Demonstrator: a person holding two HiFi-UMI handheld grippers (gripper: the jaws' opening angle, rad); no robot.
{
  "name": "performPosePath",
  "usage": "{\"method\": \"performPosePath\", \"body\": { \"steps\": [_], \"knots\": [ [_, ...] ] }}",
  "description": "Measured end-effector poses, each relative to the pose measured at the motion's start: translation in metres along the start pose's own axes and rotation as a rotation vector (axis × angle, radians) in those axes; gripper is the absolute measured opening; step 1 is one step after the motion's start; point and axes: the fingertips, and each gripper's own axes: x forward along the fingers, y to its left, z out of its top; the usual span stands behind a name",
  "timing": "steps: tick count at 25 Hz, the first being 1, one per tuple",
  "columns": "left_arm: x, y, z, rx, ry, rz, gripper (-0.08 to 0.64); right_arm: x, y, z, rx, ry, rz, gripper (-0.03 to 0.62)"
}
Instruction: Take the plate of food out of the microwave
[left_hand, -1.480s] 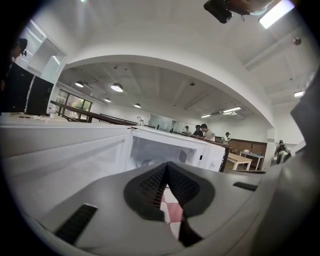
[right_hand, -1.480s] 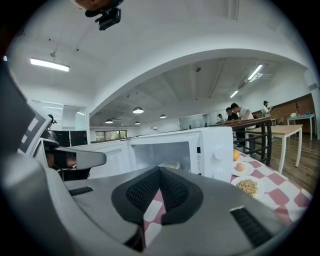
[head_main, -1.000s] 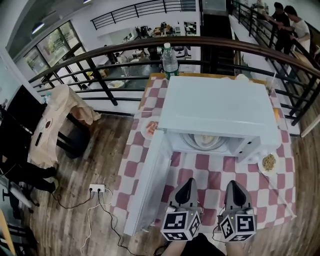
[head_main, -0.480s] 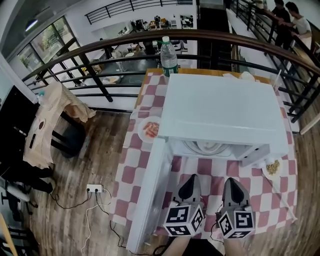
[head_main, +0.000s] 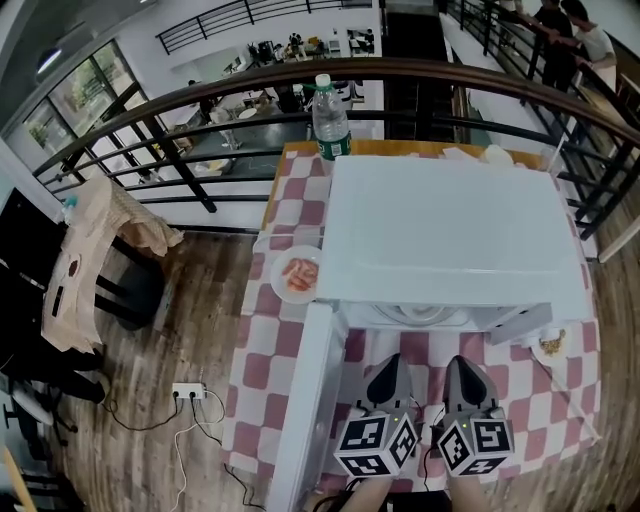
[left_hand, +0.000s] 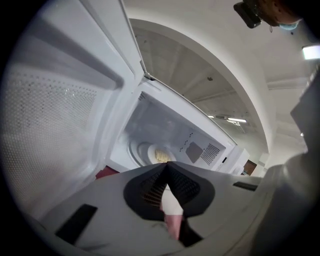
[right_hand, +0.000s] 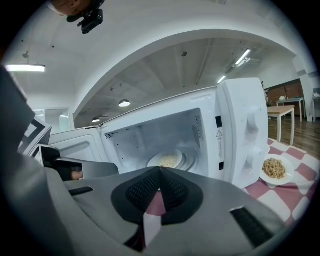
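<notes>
Counter (head_main: 275, 330) under a red-and-white checked cloth, backed by a dark railing (head_main: 200, 110). On it a white microwave (head_main: 450, 240), covering most of the cloth. Door (head_main: 305, 400) swung wide open toward the left of the head view.

In front of the open cavity, side by side and near the counter's front edge: left tongs (head_main: 392, 362) and right tongs (head_main: 462, 365), both pointing into the microwave, slightly downward. Left tongs together at the tips, nothing between them (only checked cloth visible through the hollow behind the tips). Right tongs likewise closed and empty.

Plate of food (right_hand: 169, 160) inside the microwave, on the turntable, heaped with something pale yellow; apart from both tongs, untouched. From the head view, only a sliver of it visible under the microwave's top edge.

On the cloth just left of the microwave, a white plate with reddish food (head_main: 299, 274). At the microwave's right front corner, a small plate of brown grainy food (head_main: 550, 343). Behind the microwave, at the counter's far edge, a clear bottle (head_main: 328, 118) standing upright. On the wooden floor left of the counter, a white power strip (head_main: 190, 391).
</notes>
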Motion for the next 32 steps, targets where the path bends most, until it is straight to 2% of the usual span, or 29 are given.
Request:
{"method": "performPosePath", "body": {
  "steps": [8,14,25,28,32],
  "knots": [
    [0.018,0.008,-0.001,-0.113,0.011,-0.006,0.007,0.008,-0.005,-0.003,0.011,0.007,-0.007,-0.006],
    [0.029,0.009,-0.008,-0.153,0.02,0.0,0.003,0.015,-0.008,-0.008,0.02,0.019,0.008,-0.006],
    [0.052,0.017,-0.015,-0.279,-0.006,0.031,0.003,0.032,-0.03,-0.009,0.036,0.041,0.026,-0.006],
    [0.059,0.015,-0.016,-0.34,-0.026,0.018,0.003,0.032,-0.033,-0.009,0.036,0.049,0.029,-0.006],
    [0.068,0.016,-0.016,-0.478,-0.041,-0.012,0.003,0.032,-0.034,-0.008,0.047,0.057,0.033,-0.006]
  ]
}}
